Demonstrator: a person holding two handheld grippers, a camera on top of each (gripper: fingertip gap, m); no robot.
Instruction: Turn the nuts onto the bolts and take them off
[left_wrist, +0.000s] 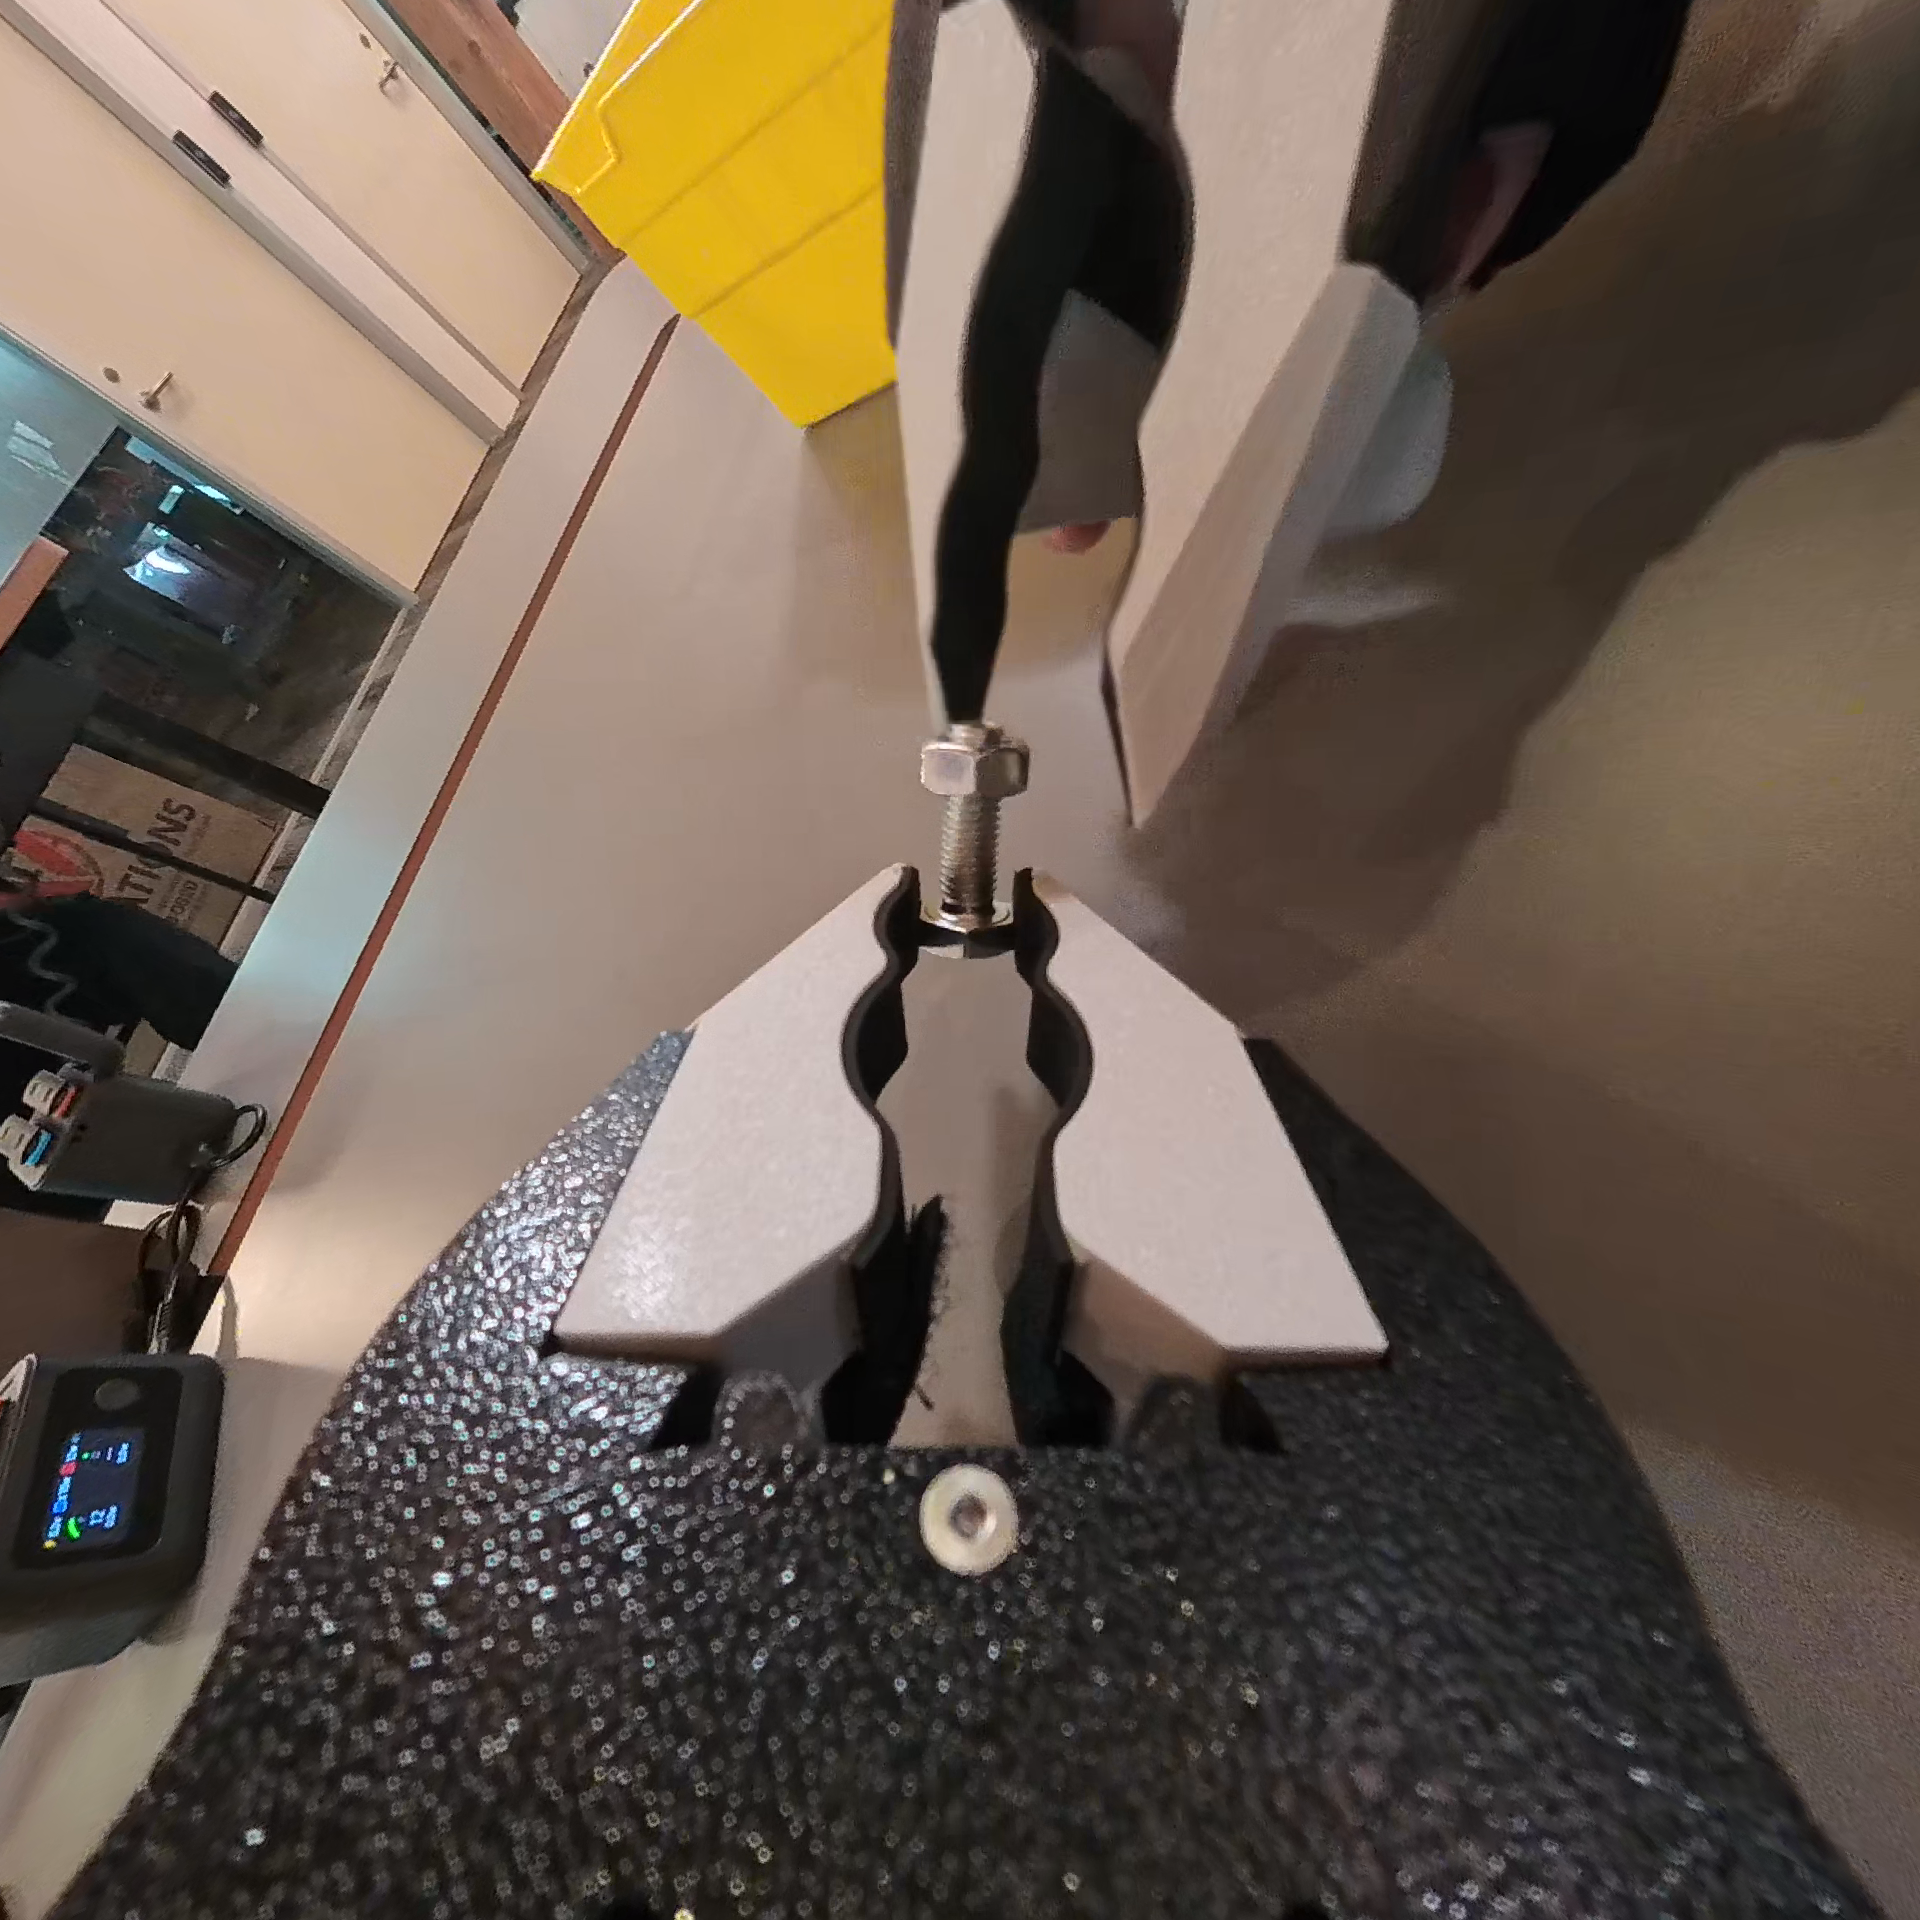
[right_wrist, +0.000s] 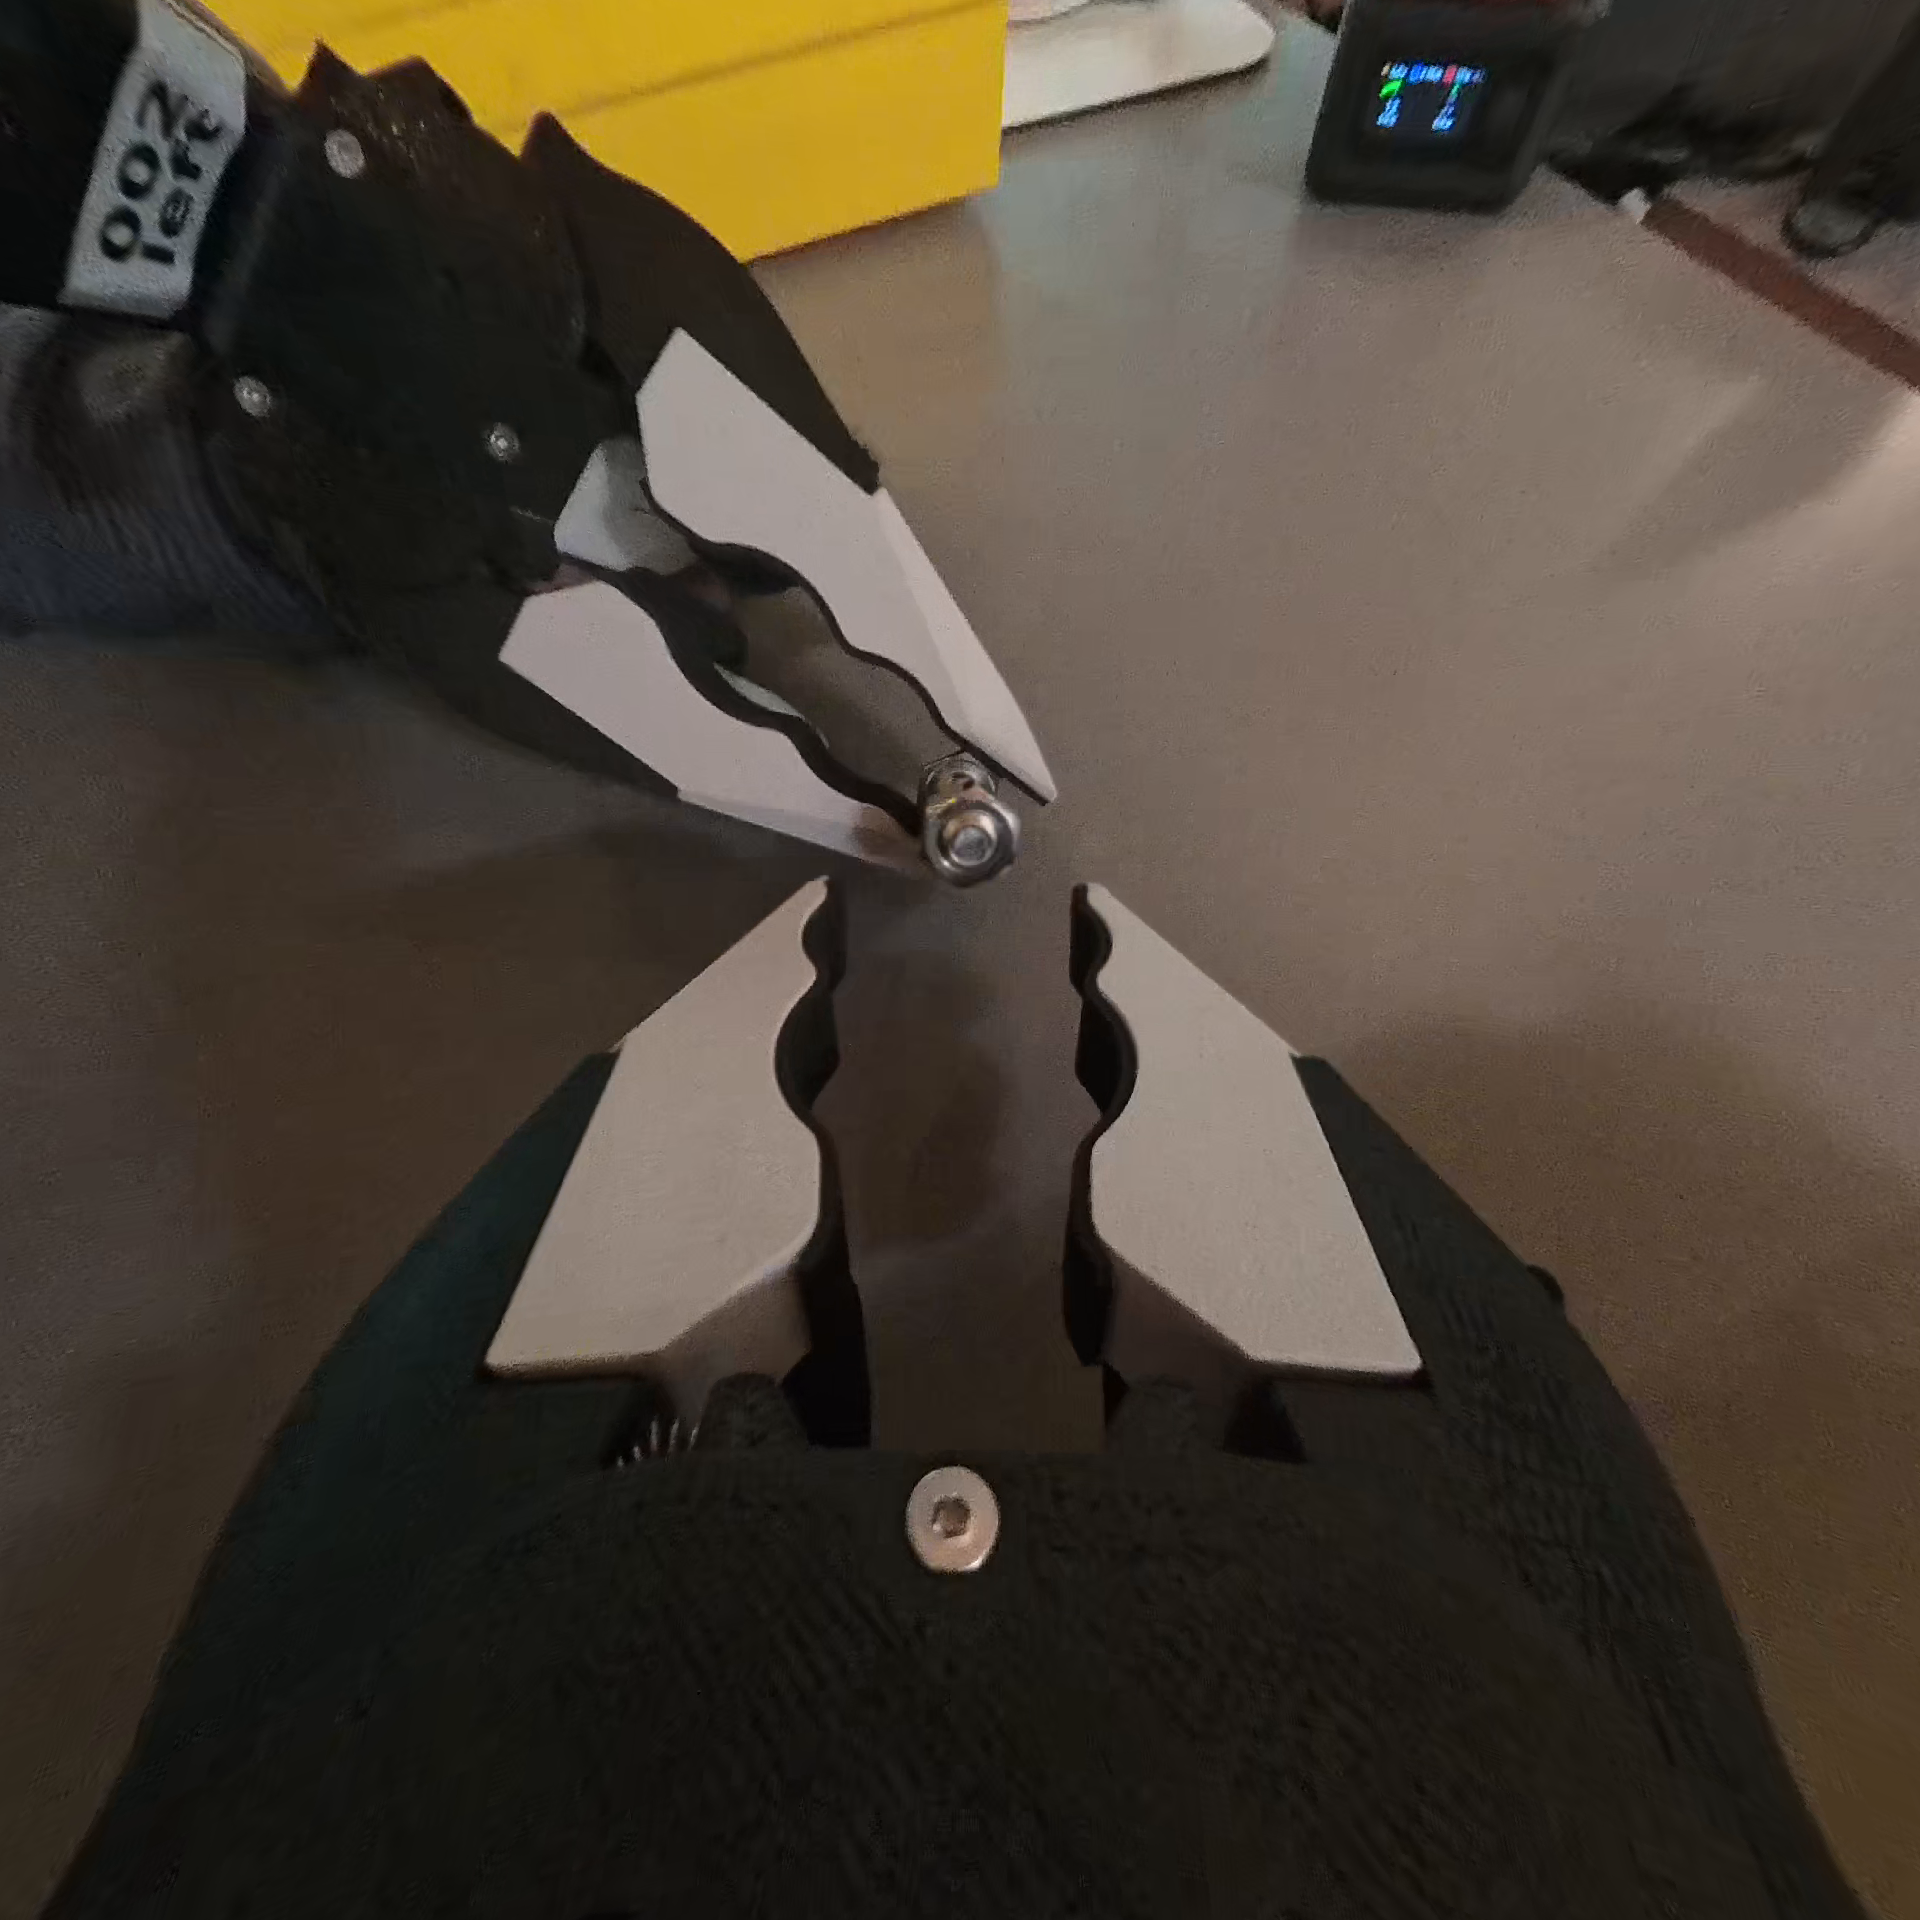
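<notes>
My left gripper (left_wrist: 968, 883) is shut on the head of a steel bolt (left_wrist: 966, 842). The bolt points forward along the fingers, with a hex nut (left_wrist: 974, 767) threaded on near its far end. My right gripper (right_wrist: 954, 899) is open and empty. Its fingertips (right_wrist: 821, 904) sit just short of the nut (right_wrist: 971, 836), which faces it end-on, level with the gap and a little above it. In the right wrist view the left gripper (right_wrist: 982, 826) comes in from the upper left. In the left wrist view the right gripper (left_wrist: 1049, 748) reaches down from the top, with the nut at its tips.
A yellow bin (left_wrist: 748, 208) stands on the grey table (right_wrist: 1403, 675) behind the grippers, and it also shows in the right wrist view (right_wrist: 727, 104). A black device with a lit screen (right_wrist: 1434, 114) sits near the table's brown-edged side (left_wrist: 416, 883). Cabinets lie beyond. My left and right fingertips are right by each other.
</notes>
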